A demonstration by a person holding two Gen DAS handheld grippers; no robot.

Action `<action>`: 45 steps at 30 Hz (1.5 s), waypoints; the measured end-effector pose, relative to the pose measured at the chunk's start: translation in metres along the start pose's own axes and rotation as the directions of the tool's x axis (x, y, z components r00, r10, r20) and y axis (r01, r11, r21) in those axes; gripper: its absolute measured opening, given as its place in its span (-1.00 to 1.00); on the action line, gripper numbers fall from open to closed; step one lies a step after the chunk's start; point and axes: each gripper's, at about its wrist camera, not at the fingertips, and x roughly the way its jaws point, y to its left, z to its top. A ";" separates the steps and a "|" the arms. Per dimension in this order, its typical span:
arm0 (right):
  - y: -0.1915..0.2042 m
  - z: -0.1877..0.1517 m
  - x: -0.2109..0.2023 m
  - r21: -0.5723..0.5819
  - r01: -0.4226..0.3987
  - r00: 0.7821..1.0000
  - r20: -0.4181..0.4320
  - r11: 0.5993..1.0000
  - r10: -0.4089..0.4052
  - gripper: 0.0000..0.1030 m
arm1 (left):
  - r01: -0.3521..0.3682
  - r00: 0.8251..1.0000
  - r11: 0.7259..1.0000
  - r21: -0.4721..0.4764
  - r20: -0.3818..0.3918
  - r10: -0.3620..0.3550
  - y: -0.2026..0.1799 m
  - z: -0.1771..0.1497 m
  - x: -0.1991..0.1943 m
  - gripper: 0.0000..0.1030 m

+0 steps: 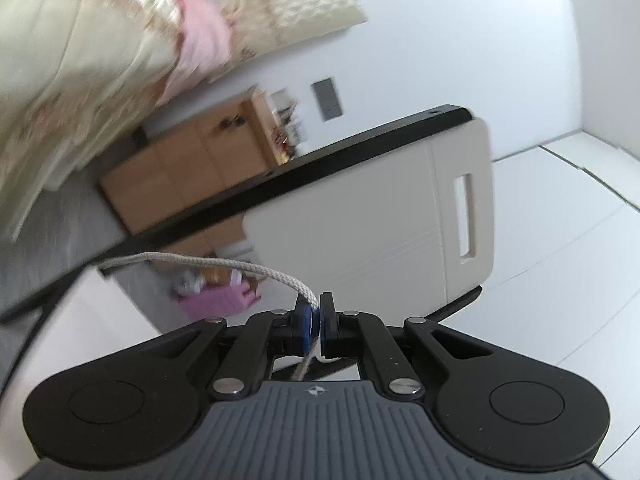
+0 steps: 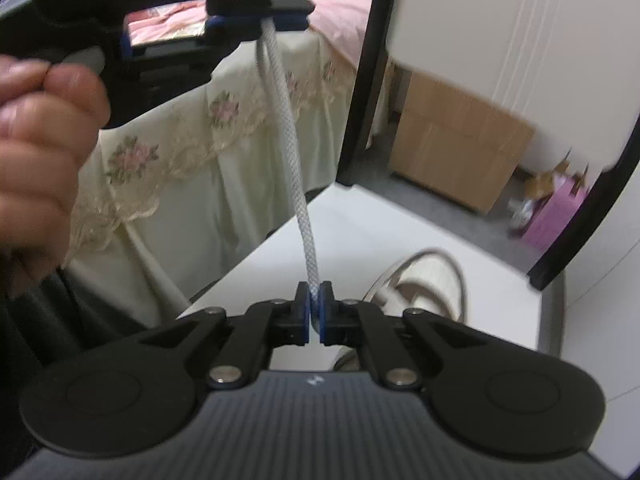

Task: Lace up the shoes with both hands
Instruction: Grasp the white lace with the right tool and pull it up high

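Observation:
A white braided shoelace runs taut between my two grippers. At the top of the right wrist view my left gripper is shut on the lace's upper part, which loops over there. A person's hand holds that gripper. At the bottom my right gripper is shut on the lace's lower part. Behind its right finger a pale shoe shows partly on the white table, blurred. In the left wrist view my left gripper pinches the shoelace, which trails off to the left.
A chair with a white back and a black frame stands at the table. Beyond are a bed with a floral cream cover, a wooden cabinet and a pink box on the grey floor.

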 end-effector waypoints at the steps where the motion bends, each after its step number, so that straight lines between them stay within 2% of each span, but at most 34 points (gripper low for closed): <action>1: -0.001 0.007 -0.002 0.009 -0.003 1.000 0.017 1.000 0.003 -0.85 | 0.000 1.000 1.000 0.008 -0.011 0.001 -0.002 -0.001 0.002 -0.94; 3: -0.003 0.021 -0.007 0.017 -0.007 0.999 0.052 1.000 0.006 -0.44 | -0.005 1.000 1.000 0.016 -0.026 0.005 -0.003 -0.003 0.004 -0.94; 6: 0.003 0.041 -0.011 -0.046 0.022 0.993 0.116 0.999 -0.017 -0.45 | -0.021 0.999 1.000 0.021 -0.036 0.021 -0.002 -0.005 0.009 -0.94; 11: 0.011 0.071 -0.002 -0.051 0.020 0.991 0.132 0.999 -0.013 -0.45 | -0.010 0.998 0.999 0.037 -0.057 0.012 -0.004 -0.007 0.010 -0.94; 13: 0.015 0.076 0.002 -0.066 0.016 0.990 0.141 0.998 -0.006 -0.52 | -0.014 0.998 0.999 0.044 -0.066 0.017 -0.004 -0.008 0.008 -0.94; 14: 0.017 0.077 0.004 -0.079 0.014 0.989 0.146 0.997 -0.002 -0.91 | -0.015 0.998 0.999 0.042 -0.065 0.017 -0.004 -0.008 0.008 -0.94; 15: 0.019 0.078 0.005 -0.094 0.013 0.989 0.151 0.995 0.001 -0.94 | -0.017 0.998 0.999 0.041 -0.061 0.019 -0.003 -0.008 0.007 -0.94; 18: 0.029 0.074 0.000 -0.148 0.008 0.989 0.150 0.989 0.014 -0.94 | -0.028 0.998 0.999 0.035 -0.048 0.030 -0.003 -0.005 0.004 -0.94; 22: 0.029 0.062 0.002 -0.149 -0.001 0.994 0.110 0.989 0.018 -0.94 | -0.017 1.000 1.000 0.012 -0.011 0.017 -0.001 0.001 0.001 -0.94; 28: 0.028 0.036 0.012 -0.116 -0.007 1.000 0.019 0.993 0.010 -0.94 | -0.002 1.000 1.000 0.015 0.021 0.002 -0.004 0.009 -0.006 -0.94; 31: 0.026 0.024 0.019 -0.070 -0.039 0.999 -0.024 0.997 0.037 -0.94 | 0.019 0.999 1.000 -0.014 0.032 -0.018 -0.003 0.012 -0.010 -0.94; 35: 0.024 0.014 0.027 -0.010 -0.075 0.995 -0.059 0.997 0.074 -0.94 | 0.037 0.999 0.999 0.005 0.040 -0.037 -0.008 0.015 -0.016 -0.94; 39: 0.023 0.008 0.028 0.019 -0.074 0.995 -0.067 0.997 0.076 -0.93 | 0.033 0.998 0.997 0.075 0.042 -0.036 -0.019 0.016 -0.019 -0.95; 43: 0.014 0.002 0.019 0.101 -0.119 0.993 0.001 0.988 0.120 -0.89 | -0.041 0.999 0.981 0.189 0.036 0.034 -0.031 0.011 -0.015 -0.95; 44: 0.009 -0.001 0.014 0.133 -0.140 0.990 0.019 0.981 0.139 -0.84 | -0.060 0.998 0.973 0.222 0.039 0.053 -0.034 0.009 -0.014 -0.95; 45: 0.005 -0.003 0.010 0.161 -0.157 0.988 0.036 0.974 0.153 -0.53 | -0.087 0.996 0.960 0.266 0.047 0.077 -0.039 0.005 -0.014 -0.95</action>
